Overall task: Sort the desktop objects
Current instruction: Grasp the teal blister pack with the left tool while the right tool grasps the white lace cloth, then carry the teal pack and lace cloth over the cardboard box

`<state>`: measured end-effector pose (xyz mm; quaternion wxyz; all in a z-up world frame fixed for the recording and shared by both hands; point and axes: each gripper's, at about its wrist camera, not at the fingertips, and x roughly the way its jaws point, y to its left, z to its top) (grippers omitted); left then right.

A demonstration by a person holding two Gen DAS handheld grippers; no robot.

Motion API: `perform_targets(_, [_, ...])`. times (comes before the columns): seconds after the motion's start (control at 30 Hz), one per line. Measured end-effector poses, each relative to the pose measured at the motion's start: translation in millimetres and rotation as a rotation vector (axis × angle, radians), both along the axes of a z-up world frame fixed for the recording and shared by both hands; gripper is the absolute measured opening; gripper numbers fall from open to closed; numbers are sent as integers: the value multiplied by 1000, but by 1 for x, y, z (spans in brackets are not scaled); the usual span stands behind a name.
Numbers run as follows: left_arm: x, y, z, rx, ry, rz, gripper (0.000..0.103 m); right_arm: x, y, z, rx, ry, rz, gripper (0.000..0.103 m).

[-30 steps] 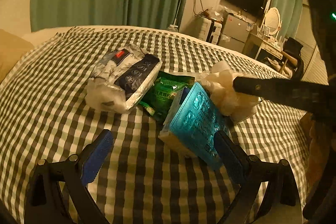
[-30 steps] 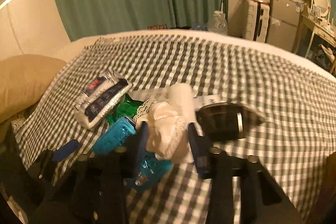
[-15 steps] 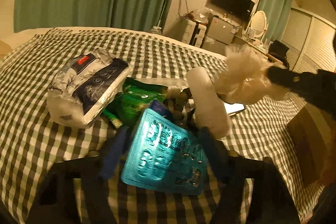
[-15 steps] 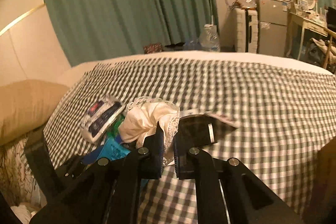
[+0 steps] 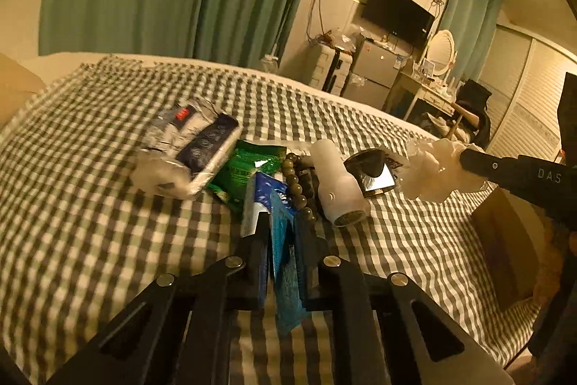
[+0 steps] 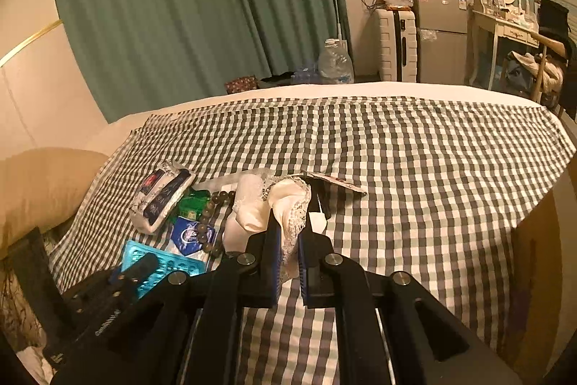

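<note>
My left gripper [image 5: 281,240] is shut on a teal blister pack [image 5: 285,262], held edge-on above the checked cloth [image 5: 90,222]. My right gripper [image 6: 290,233] is shut on a white lace cloth [image 6: 285,201], lifted above the pile; it also shows in the left wrist view [image 5: 432,168]. On the cloth lie a tissue pack [image 5: 187,147], a green sachet [image 5: 245,168], a blue packet [image 5: 267,190], a bead bracelet [image 5: 297,183], a white cylinder device [image 5: 335,183] and a dark mirror-like item [image 5: 371,168].
A cardboard box [image 5: 505,240] stands at the bed's right edge. A tan pillow [image 6: 39,190] lies at the left. A fridge, suitcase and dressing table stand beyond the far edge.
My left gripper closed on the teal blister pack and lifted it edge-on. My right gripper raised the lace cloth off the pile, uncovering the white device and beads.
</note>
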<state>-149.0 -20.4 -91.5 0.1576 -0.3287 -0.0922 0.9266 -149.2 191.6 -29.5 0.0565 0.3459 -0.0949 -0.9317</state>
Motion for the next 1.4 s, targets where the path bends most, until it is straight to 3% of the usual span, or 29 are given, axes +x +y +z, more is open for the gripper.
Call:
perform_targets(0.17, [22,-3,6,-48,-21,-1,9,19,-7,13,-3,10,20,8])
perform_targets(0.37, [47,6,34,-116,-28,47,8,52,-24,30,-4,15,57,7])
perform_targets(0.6, [78,12,84,-121,27,39,8,95,-34,55,-31,50,87,7])
perform_targets(0.9, [119,23,156,-63,144,44,8,137,-33,108,-4,122,112,7])
perform_targets(1.2, [130,73,206,-49,189,-55,8,163,2,146,37,181,65,7])
perform_targets(1.4, [130,119,222,-36,197,-115,8,175,44,158,81,201,-11,7])
